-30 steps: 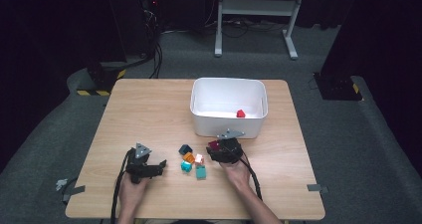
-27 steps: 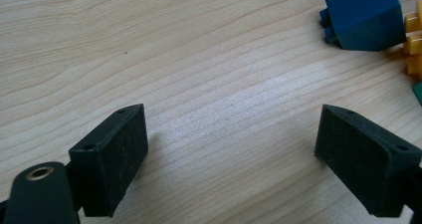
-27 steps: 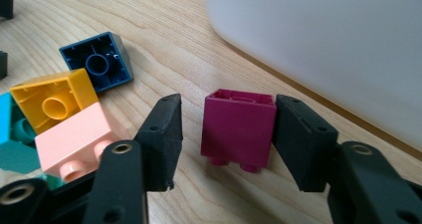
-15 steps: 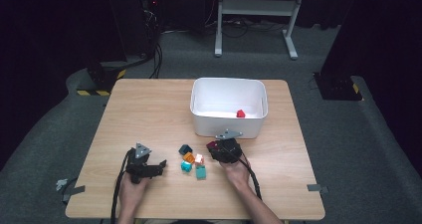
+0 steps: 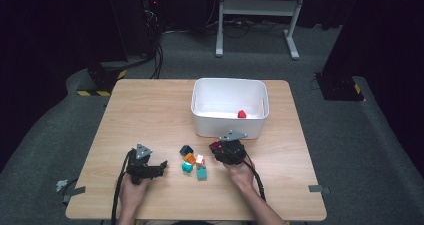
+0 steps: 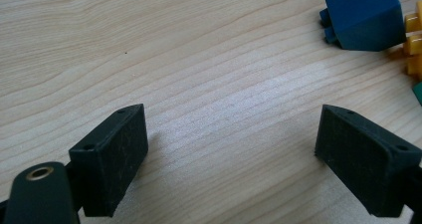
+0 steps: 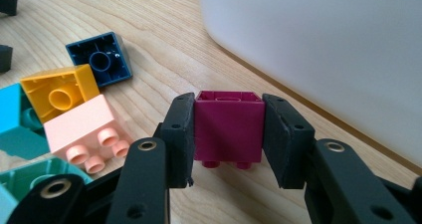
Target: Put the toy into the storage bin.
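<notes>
The right gripper [image 7: 228, 134] is pressing its two black jaws against both sides of a magenta block [image 7: 228, 129], so the jaws are closed onto it with no gap. The block is a smooth plastic cube with small round studs on its lower face, and it is sitting low over the wooden table [image 7: 164, 45], just beside the white bin [image 7: 323, 50]. It is hard to tell whether the block is touching the table or is slightly above it. In the high view this right gripper [image 5: 220, 149] is lying near the front wall of the white bin [image 5: 227, 127], and a small red block [image 5: 242, 114] is resting inside the bin.

The left gripper [image 6: 231, 149] is standing wide open over bare wood and is holding nothing; its pads [image 6: 117, 149] are matte and a little grainy. In the high view the left gripper [image 5: 157, 166] is lying to the left of the loose blocks, well apart from the right one.

Between the two grippers, several blocks are lying close together: a dark blue block [image 7: 99, 58] turned with its hollow underside up, an orange block [image 7: 58, 89] also showing a round tube inside, a pale pink block [image 7: 87, 129] lying on its side with its round studs facing the camera, and teal blocks [image 7: 20, 129]. All are glossy plastic with rounded edges. The table is showing a light wood grain pattern. No writing can be read on any block.
</notes>
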Tool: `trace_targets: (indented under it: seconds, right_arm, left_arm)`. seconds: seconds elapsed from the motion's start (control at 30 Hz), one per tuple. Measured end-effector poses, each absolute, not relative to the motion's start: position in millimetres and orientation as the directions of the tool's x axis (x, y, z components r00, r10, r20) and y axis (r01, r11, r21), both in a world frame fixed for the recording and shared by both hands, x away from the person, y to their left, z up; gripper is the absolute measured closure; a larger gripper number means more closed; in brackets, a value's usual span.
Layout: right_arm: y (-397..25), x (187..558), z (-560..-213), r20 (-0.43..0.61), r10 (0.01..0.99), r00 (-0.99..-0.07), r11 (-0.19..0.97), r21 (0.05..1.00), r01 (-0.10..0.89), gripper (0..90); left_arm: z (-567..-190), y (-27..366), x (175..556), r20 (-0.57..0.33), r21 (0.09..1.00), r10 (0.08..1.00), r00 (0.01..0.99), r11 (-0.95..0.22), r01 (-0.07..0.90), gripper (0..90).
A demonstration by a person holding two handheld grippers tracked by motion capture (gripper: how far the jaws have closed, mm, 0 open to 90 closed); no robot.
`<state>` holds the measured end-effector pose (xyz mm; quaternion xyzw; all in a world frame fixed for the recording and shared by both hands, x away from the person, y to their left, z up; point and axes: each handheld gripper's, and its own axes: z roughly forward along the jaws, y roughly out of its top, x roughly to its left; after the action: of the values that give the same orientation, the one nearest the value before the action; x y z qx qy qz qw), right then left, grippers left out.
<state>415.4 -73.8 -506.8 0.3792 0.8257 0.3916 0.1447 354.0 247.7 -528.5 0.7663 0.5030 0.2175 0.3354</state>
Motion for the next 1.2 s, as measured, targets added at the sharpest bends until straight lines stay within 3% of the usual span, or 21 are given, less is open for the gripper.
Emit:
trace_targets:
  seconds: [1.2]
  right_arm:
    - [-97, 405, -481, 0.092, 0.706, -0.702, 0.380, 0.788, 0.485, 58.7]
  left_arm:
    - [-528, 248, 354, -0.005, 0.733, 0.917, 0.399, -0.268, 0.625, 13.0]
